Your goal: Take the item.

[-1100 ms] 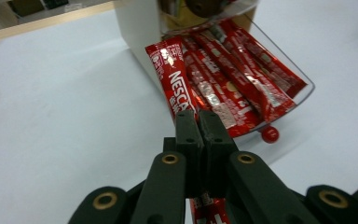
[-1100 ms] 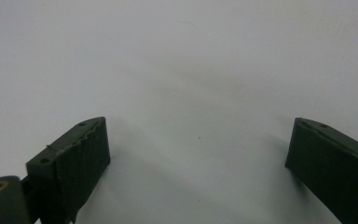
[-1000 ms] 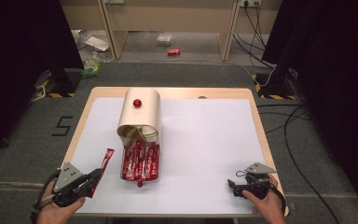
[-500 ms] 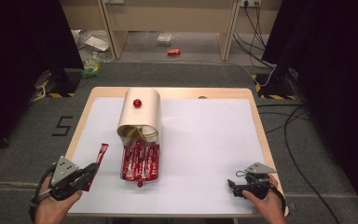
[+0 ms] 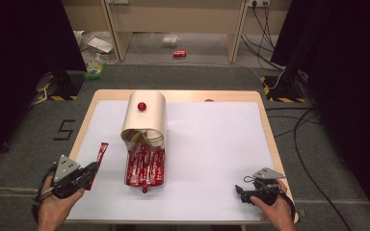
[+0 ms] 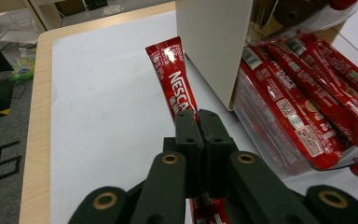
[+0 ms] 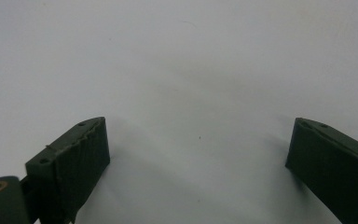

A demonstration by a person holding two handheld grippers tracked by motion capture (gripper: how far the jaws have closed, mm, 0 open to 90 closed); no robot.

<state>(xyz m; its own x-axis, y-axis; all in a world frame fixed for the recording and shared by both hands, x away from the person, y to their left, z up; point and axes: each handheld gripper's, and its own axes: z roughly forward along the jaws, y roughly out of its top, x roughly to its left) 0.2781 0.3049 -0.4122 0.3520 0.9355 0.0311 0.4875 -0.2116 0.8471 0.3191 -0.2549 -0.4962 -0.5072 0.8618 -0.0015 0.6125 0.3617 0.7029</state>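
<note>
At table's left edge: left gripper [image 5: 90, 172] clamps red Nescafé stick sachet [image 6: 173, 83], lifted beside cream arched box [image 5: 145, 118] | step: sachet extracted; next, set it down on white sheet [image 5: 212, 144] | clear tray [image 5: 146, 166] of remaining sachets alongside, obstructs nothing | right gripper [image 5: 241, 193] spread wide, empty.

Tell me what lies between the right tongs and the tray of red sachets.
Nothing: in the high view, only bare white table cover separates the right tongs from the tray of sachets.
</note>
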